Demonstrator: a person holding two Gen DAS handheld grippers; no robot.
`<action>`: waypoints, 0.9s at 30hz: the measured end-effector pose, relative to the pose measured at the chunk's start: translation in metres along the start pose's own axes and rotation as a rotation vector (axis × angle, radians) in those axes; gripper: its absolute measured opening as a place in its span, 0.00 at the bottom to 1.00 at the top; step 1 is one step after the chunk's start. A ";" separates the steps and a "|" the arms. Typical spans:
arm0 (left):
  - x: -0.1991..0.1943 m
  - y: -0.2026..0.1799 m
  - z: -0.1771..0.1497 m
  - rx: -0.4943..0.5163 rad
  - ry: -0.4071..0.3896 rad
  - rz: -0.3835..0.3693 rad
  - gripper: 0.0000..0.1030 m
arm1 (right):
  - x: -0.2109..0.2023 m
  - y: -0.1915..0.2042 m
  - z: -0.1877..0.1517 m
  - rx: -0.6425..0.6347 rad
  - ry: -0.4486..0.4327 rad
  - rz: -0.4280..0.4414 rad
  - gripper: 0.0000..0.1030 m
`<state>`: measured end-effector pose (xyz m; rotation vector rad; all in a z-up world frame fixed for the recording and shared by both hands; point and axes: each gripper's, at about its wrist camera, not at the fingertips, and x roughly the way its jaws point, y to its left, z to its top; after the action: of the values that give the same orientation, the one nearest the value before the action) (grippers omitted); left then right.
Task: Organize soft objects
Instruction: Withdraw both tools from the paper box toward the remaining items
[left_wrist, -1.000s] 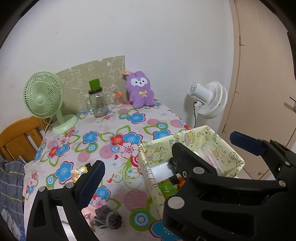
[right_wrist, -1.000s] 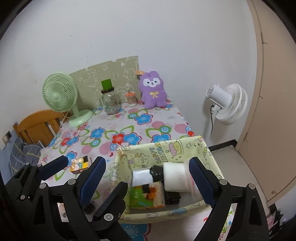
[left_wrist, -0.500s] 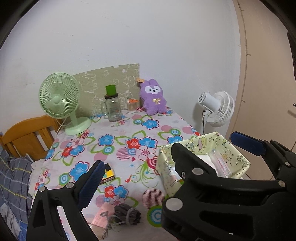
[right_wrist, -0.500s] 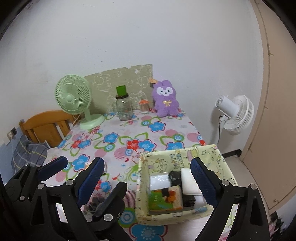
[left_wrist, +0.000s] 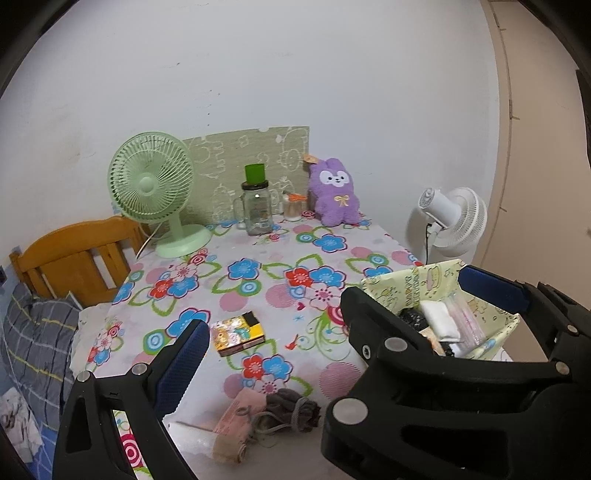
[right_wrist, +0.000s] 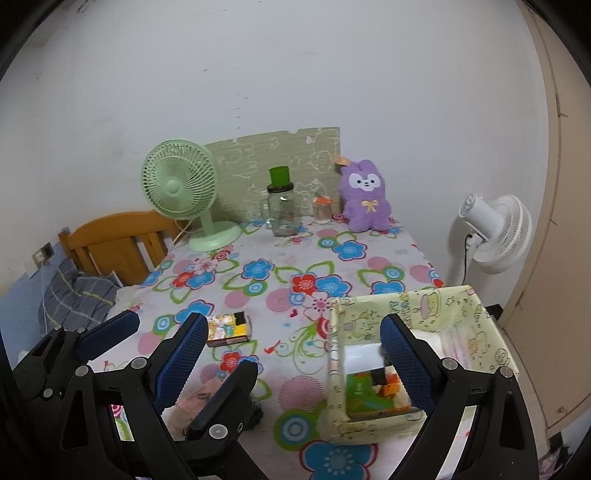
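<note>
A purple plush bunny (left_wrist: 334, 192) (right_wrist: 365, 195) leans on the wall at the back of the flowered table. Near the table's front edge lie a grey knitted bundle (left_wrist: 291, 406) and a pink cloth (left_wrist: 236, 421). At the right stands a yellow fabric basket (left_wrist: 406, 288) (right_wrist: 406, 299) that holds white, black and orange items. My left gripper (left_wrist: 295, 354) hovers open above the front of the table, holding nothing. My right gripper (right_wrist: 293, 360) is open too, its right finger over the basket. The two grippers sit side by side and overlap in both views.
A small colourful box (left_wrist: 238, 332) (right_wrist: 229, 328) lies mid-table. At the back stand a green fan (left_wrist: 151, 184), a glass jar with a green cup (left_wrist: 256, 210) and a small orange-lidded jar (left_wrist: 293, 206). A white fan (left_wrist: 454, 218) stands beyond the right edge, a wooden headboard (left_wrist: 74, 251) at the left.
Both grippers have pulled back and up from the table. The basket now sits lower right in both views. The box and the grey and pink cloths have come into fuller view.
</note>
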<state>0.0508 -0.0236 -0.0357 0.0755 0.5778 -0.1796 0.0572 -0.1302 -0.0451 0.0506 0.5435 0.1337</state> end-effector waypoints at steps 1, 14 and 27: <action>0.001 0.002 -0.001 -0.002 0.001 0.001 0.96 | 0.001 0.001 -0.001 -0.002 0.002 0.005 0.93; 0.015 0.022 -0.028 -0.040 0.070 0.053 0.96 | 0.025 0.019 -0.025 -0.008 0.059 0.050 0.92; 0.028 0.039 -0.057 -0.053 0.135 0.068 0.96 | 0.047 0.033 -0.051 -0.002 0.115 0.100 0.86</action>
<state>0.0508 0.0169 -0.0983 0.0560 0.7132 -0.0936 0.0669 -0.0905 -0.1105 0.0683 0.6561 0.2357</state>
